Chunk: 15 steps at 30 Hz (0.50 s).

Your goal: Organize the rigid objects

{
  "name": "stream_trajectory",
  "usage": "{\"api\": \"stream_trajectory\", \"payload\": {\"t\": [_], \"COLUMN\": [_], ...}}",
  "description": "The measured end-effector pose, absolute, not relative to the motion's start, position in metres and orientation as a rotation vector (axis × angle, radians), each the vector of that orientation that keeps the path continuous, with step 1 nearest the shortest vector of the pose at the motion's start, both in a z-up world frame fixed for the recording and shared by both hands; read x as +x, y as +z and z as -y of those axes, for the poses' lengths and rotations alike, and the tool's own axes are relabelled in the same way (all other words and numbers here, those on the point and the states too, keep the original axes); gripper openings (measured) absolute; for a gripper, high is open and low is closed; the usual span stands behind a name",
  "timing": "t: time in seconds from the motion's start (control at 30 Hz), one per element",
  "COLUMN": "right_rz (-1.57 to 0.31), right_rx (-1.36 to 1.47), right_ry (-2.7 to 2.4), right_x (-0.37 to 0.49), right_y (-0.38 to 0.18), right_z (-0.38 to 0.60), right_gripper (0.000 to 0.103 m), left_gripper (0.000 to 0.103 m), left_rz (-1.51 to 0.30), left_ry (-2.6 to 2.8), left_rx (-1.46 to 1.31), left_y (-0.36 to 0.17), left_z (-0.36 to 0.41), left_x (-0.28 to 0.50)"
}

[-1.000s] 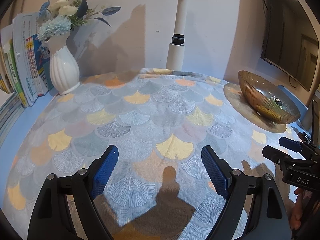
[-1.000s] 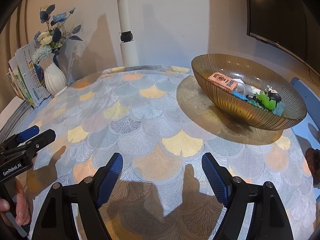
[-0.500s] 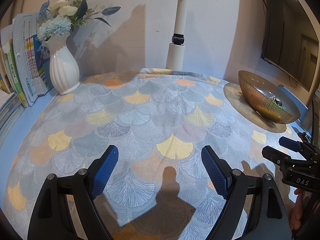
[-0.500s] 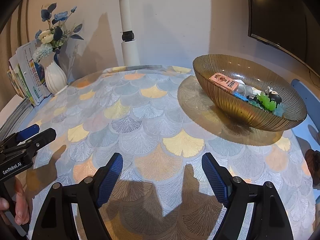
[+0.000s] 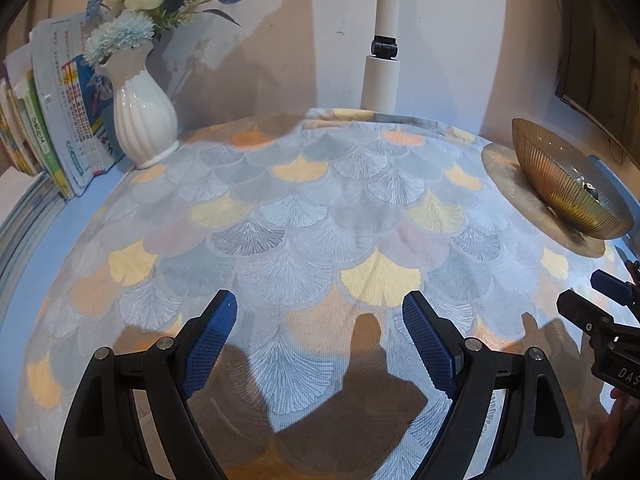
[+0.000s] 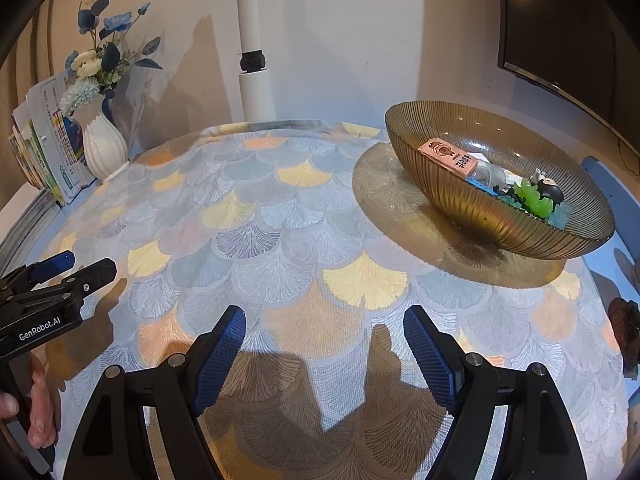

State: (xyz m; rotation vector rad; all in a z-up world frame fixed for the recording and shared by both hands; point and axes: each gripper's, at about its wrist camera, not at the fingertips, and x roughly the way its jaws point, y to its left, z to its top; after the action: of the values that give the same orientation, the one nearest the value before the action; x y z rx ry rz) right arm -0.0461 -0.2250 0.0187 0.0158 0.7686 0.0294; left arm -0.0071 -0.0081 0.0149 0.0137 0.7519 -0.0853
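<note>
An amber ribbed glass bowl (image 6: 480, 216) stands at the right of the table. It holds a pink box (image 6: 448, 158), a green toy (image 6: 534, 200), a black and white figure (image 6: 546, 188) and blue pieces. The left wrist view shows the same bowl (image 5: 560, 184) at the far right. My right gripper (image 6: 324, 344) hovers open over the patterned cloth with nothing between its blue pads. Open and empty too, my left gripper (image 5: 320, 332) is over the near middle of the cloth. Each gripper shows at the other view's edge.
A white vase (image 5: 142, 120) with blue and cream flowers stands at the back left, beside upright books (image 5: 52, 120). A white pole (image 5: 382, 60) rises at the back middle. A dark screen (image 6: 560, 28) hangs on the right wall. A small brown object (image 6: 626, 320) lies at the right edge.
The left wrist view has tipped slightly, so the vase, pole and bowl sit a little lower in the picture. The right gripper's view is almost unchanged. Both grippers stay open.
</note>
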Motion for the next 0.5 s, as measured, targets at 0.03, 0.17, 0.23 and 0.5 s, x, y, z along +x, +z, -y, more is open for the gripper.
{"api": "stream_trajectory", "payload": {"t": [0.03, 0.17, 0.23, 0.5], "right_rz": [-0.766, -0.768, -0.767, -0.773], "right_rx": [0.018, 0.021, 0.02, 0.021], "right_ry": [0.029, 0.031, 0.032, 0.032], "right_x": [-0.0465, -0.0461, -0.0465, -0.0466], "right_y": [0.0189, 0.0184, 0.0187, 0.0188], "right_z": [0.2254, 0.2257, 0.2254, 0.2251], "right_gripper": [0.08, 0.08, 0.08, 0.08], "left_gripper": [0.084, 0.084, 0.084, 0.084], "left_rz": [-0.748, -0.749, -0.757, -0.802], "left_ry": [-0.087, -0.089, -0.085, -0.058], "left_rx": [0.012, 0.01, 0.013, 0.033], "left_y": [0.0153, 0.0157, 0.0148, 0.0087], "left_z": [0.0077, 0.008, 0.0087, 0.0108], "left_x": [-0.008, -0.0076, -0.0064, -0.0005]}}
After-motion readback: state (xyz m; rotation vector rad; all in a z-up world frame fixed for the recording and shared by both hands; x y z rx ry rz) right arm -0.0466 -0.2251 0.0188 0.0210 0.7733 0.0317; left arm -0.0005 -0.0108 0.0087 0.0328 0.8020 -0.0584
